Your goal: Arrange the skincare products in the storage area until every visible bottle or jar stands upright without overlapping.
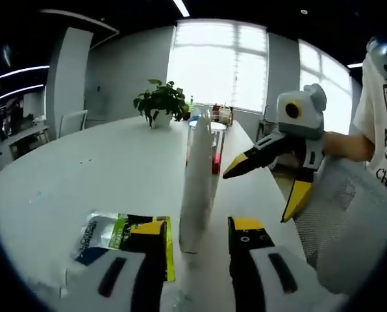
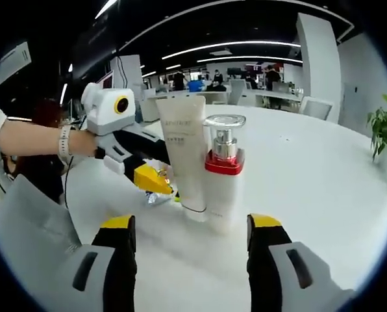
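White tabletop (image 2: 323, 175) in an open office, with upright white tube (image 2: 186, 156) touching pump bottle (image 2: 223, 172), flat sachet (image 1: 125, 237) nearby, left gripper (image 1: 197, 250) spread around the tube, right gripper (image 2: 190, 244) spread, empty.

On the table (image 2: 323, 169) stand one white tube (image 2: 184, 156) and one pump bottle (image 2: 223, 172), one sachet (image 1: 125, 237) lies flat, and one potted plant (image 1: 161, 103) sits farther off.

Window (image 1: 219, 62) backlight overexposes the left gripper view; ceiling strip lights (image 2: 245, 44) illuminate the right. Fisheye distortion bends edges.
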